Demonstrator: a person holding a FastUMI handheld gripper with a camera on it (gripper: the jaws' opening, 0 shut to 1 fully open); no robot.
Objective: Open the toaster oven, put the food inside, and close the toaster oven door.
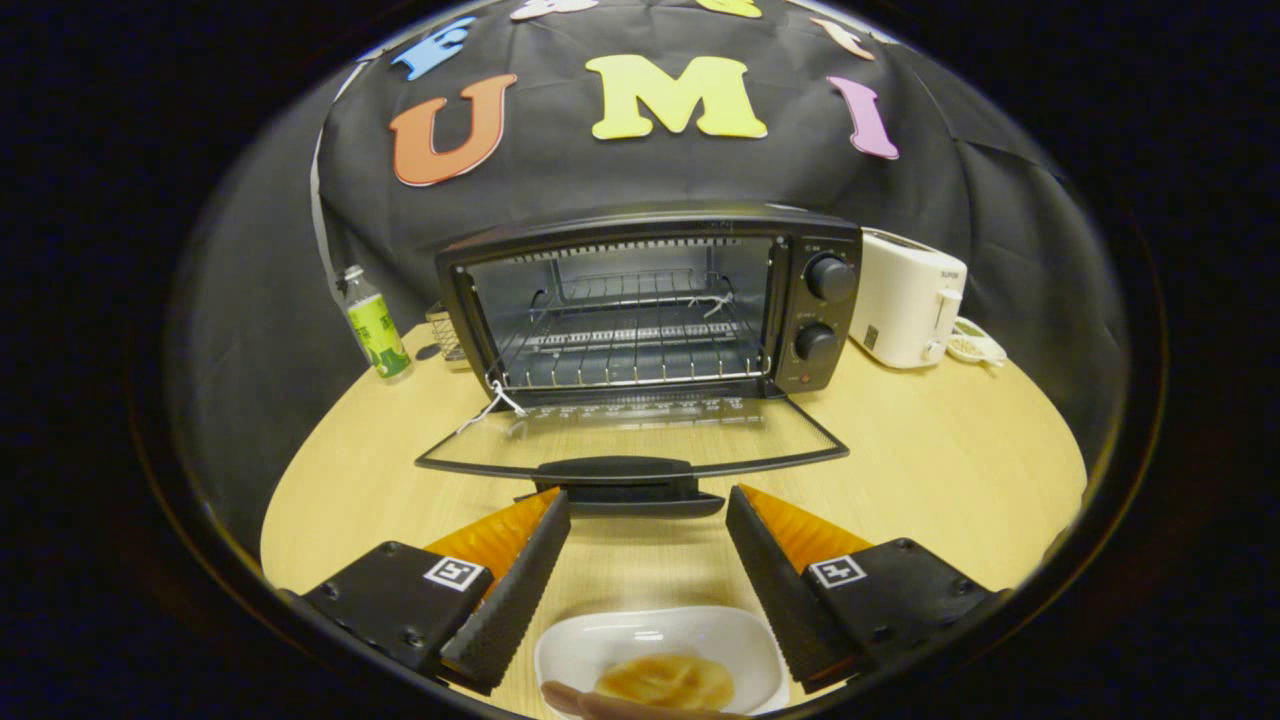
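I have the toaster oven (650, 300) door (632, 440) dropped flat, rack bare. My gripper (648, 520) fingers spread wide, empty, above the plate (570, 655) of food (665, 682). I'd grip 1 plate rim and keep it level.

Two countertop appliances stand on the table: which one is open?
The black toaster oven, its glass door folded down flat just ahead of the open gripper. The white slot toaster beside its knobs has no door.
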